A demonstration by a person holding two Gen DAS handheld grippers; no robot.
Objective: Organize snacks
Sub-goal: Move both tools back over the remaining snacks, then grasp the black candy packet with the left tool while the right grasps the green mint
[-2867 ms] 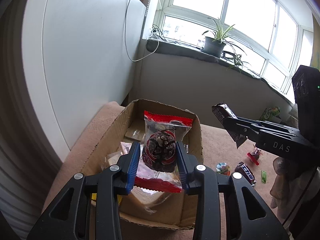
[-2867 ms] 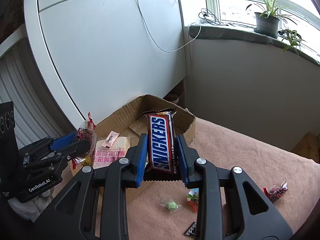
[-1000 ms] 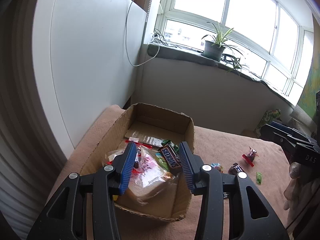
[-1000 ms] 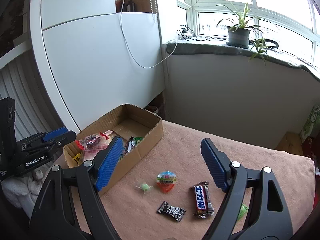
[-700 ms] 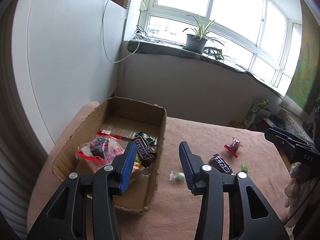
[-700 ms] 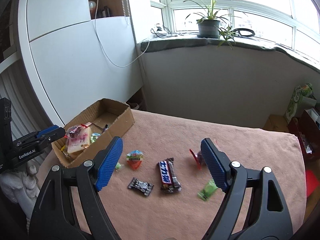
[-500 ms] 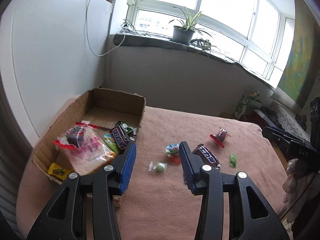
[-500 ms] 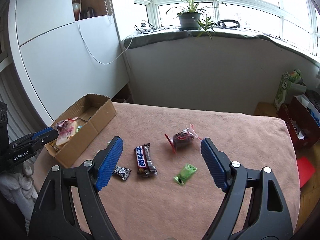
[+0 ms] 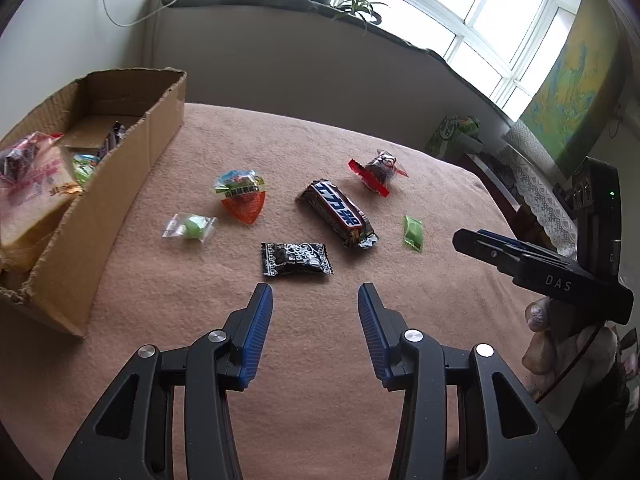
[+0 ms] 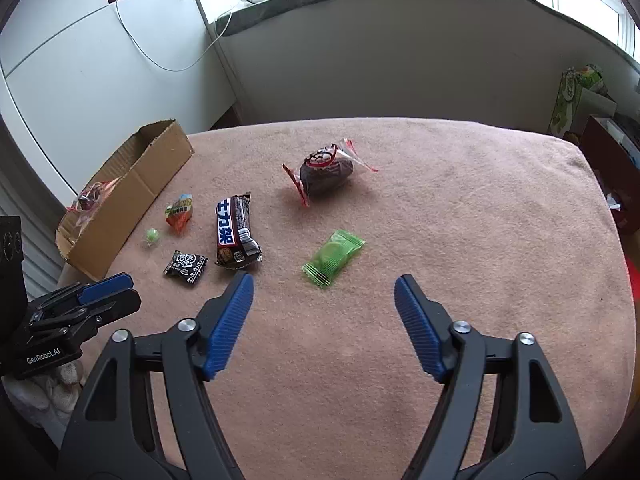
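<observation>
Several snacks lie loose on the pink cloth. A black patterned packet [image 9: 297, 258] lies just ahead of my open, empty left gripper [image 9: 315, 294]. A dark chocolate bar [image 9: 338, 213] lies beyond it, with an orange cone packet [image 9: 242, 196], a small clear green candy [image 9: 190, 226], a red-edged chocolate ball packet [image 9: 379, 170] and a flat green packet [image 9: 413, 232]. My right gripper [image 10: 324, 282] is open and empty, with the green packet [image 10: 334, 257] just ahead of it and the chocolate ball packet [image 10: 326, 174] farther off. The cardboard box [image 9: 120, 184] at left holds bread and snacks.
The cloth-covered table [image 10: 460, 208] ends at a grey wall under the window sill. Bags and boxes [image 10: 576, 96] stand off the table's right side. The box also shows at left in the right wrist view [image 10: 132, 188]. White cabinet doors [image 10: 100, 72] stand behind it.
Both grippers let go of their snacks into the box, opened, and pulled back and swung right. They now face the loose snacks on the cloth from lower and closer.
</observation>
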